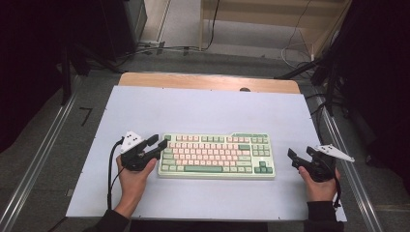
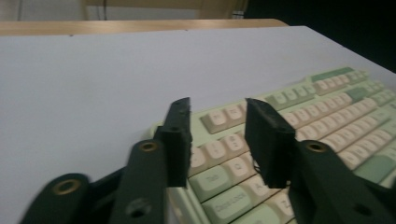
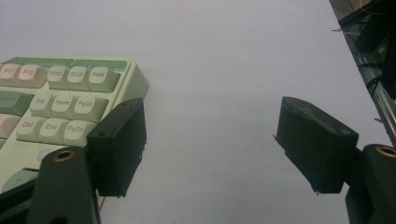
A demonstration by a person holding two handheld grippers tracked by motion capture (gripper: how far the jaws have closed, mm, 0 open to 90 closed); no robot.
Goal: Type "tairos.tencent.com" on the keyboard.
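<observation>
Two hand-held grippers flank a keyboard (image 1: 216, 155) on a white table (image 1: 203, 111).
Left gripper (image 1: 158, 143), jaws partly spread and empty, hangs over the keyboard's left end; right gripper (image 1: 300, 155), jaws wide and empty, sits just beside its right end.

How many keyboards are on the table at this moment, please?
1. The green and pink keyboard lies on the white table, toward its near edge, between the left gripper at its left end and the right gripper off its right end.
</observation>
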